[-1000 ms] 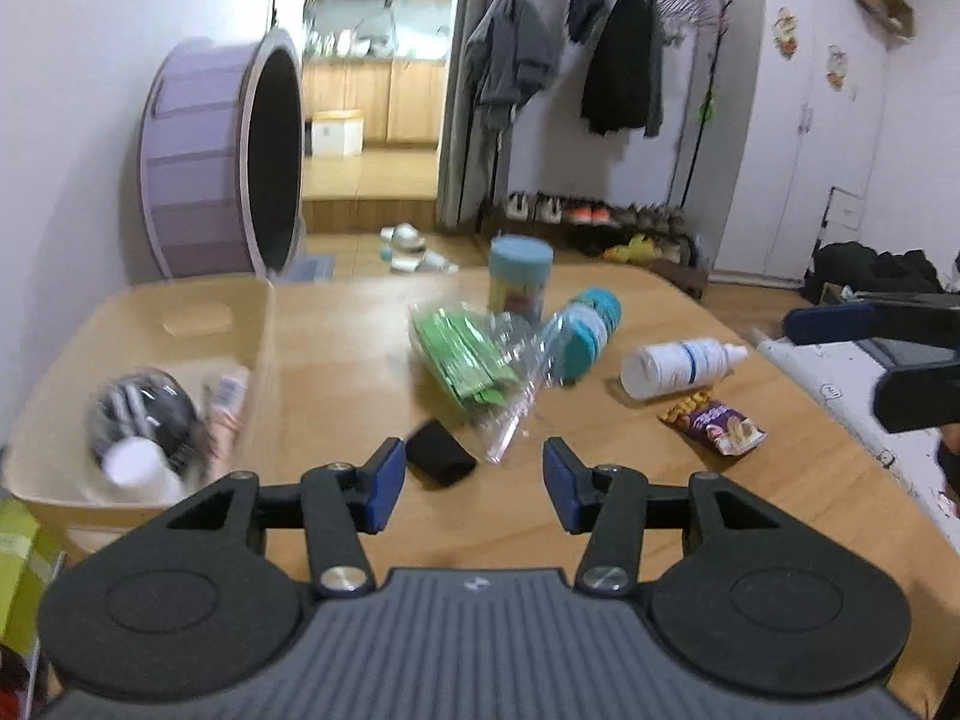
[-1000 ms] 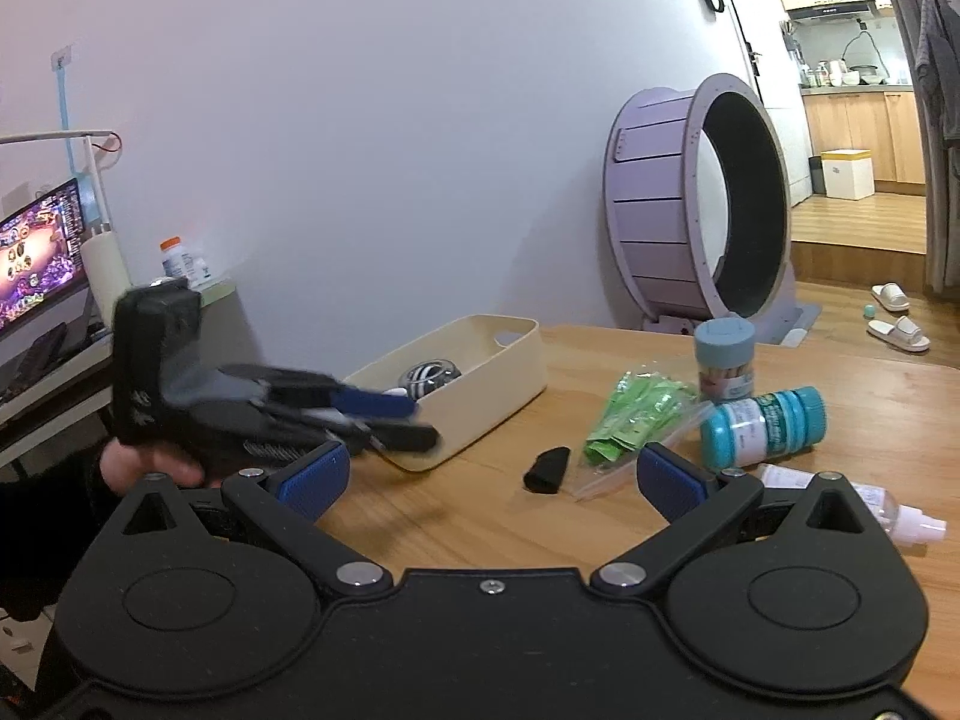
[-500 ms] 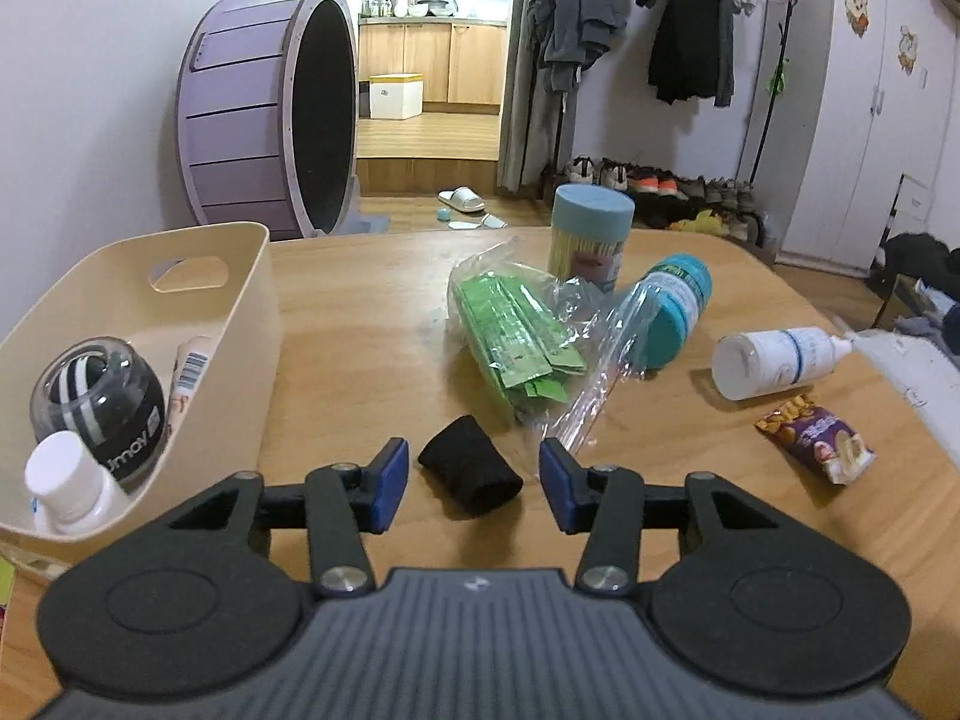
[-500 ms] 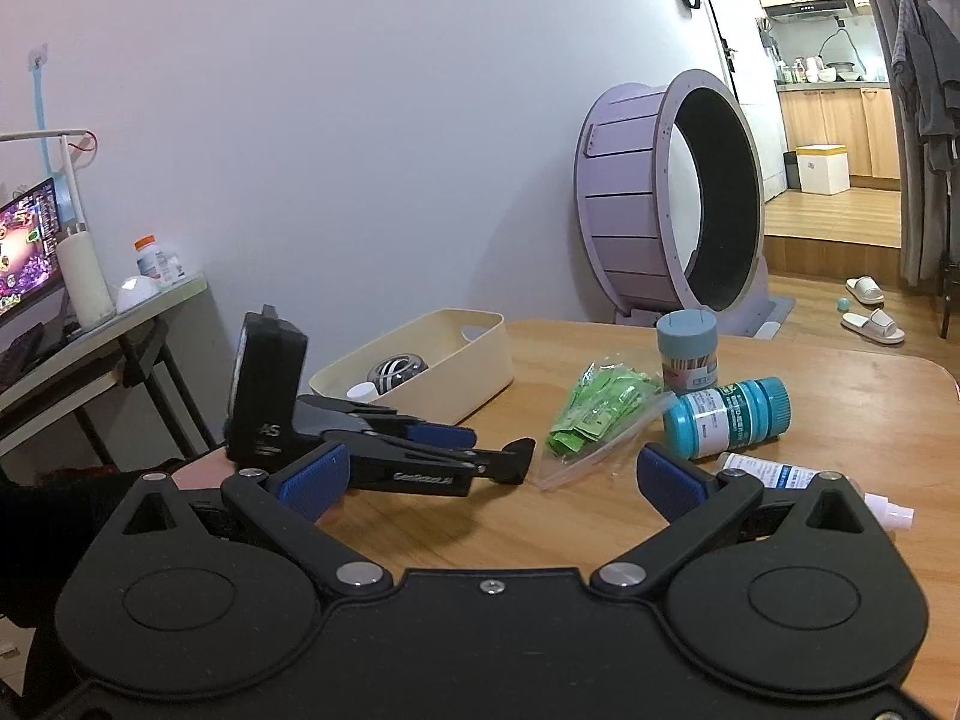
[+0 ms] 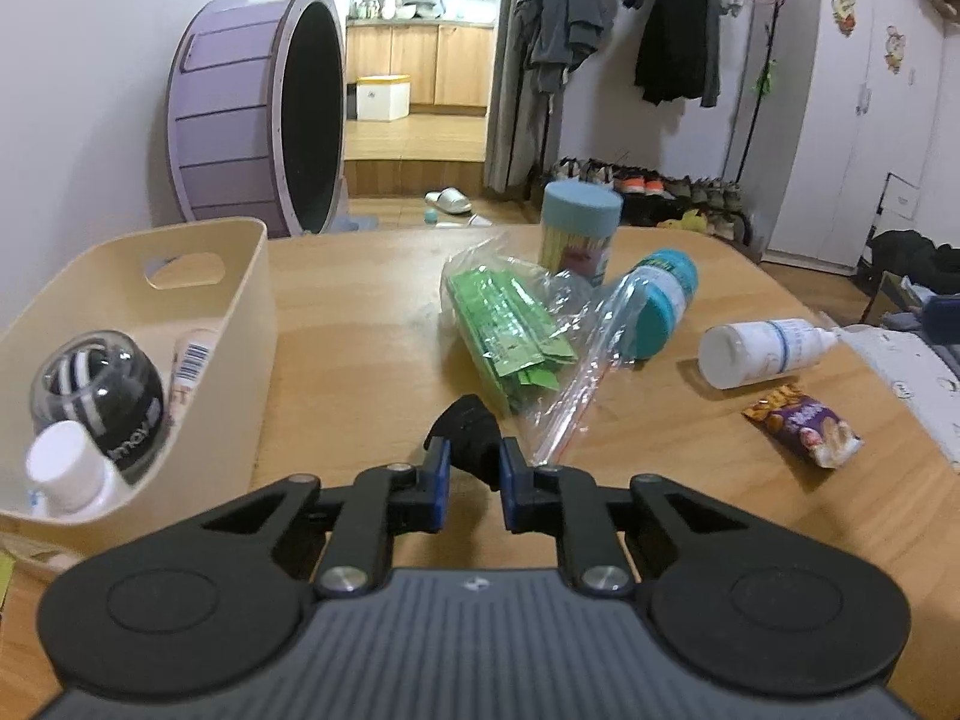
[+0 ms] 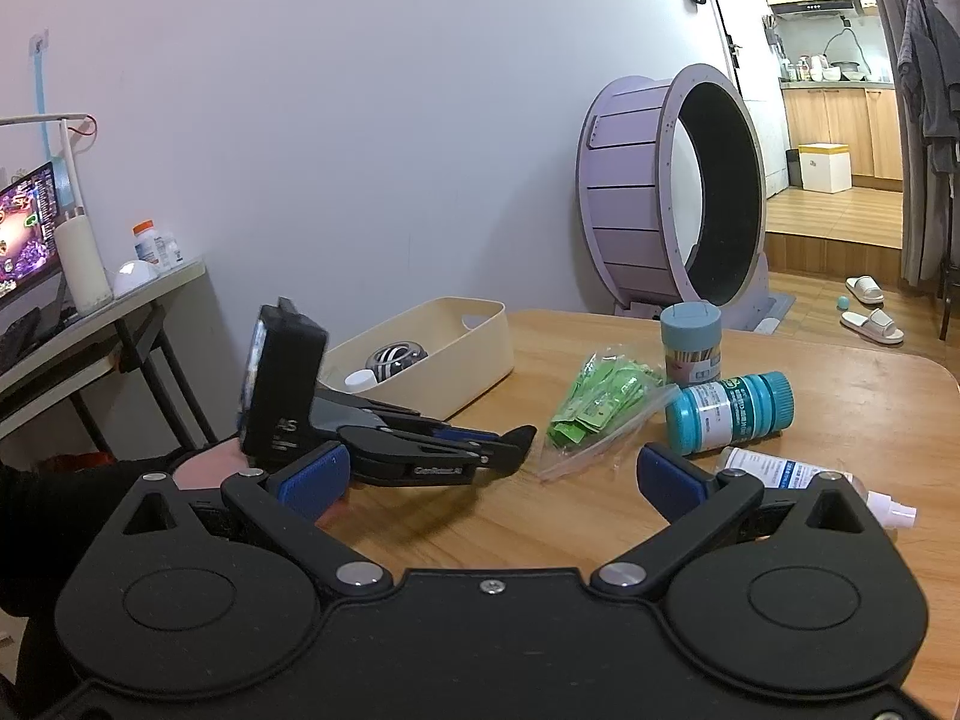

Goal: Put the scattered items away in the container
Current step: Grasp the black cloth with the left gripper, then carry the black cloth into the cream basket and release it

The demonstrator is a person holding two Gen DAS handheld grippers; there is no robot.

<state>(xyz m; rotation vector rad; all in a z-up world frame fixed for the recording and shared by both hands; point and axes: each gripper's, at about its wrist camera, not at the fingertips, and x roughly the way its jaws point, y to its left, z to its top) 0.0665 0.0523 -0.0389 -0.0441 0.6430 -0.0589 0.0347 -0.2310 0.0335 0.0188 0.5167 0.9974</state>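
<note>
On wooden table (image 5: 372, 324), L gripper (image 5: 474, 471) fingers just closed on black cloth (image 5: 471, 429), R gripper (image 6: 492, 474) fingers wide, no legible labels.

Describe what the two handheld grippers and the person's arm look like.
Both grippers are black, with round pivot discs, silver bolts and blue pads on the fingers. The left gripper has a ribbed grey body; from the right camera it carries a boxy black camera block and white lettering on one finger. The right gripper has a smooth black body. The person wears a black sleeve. No cables show.
</note>
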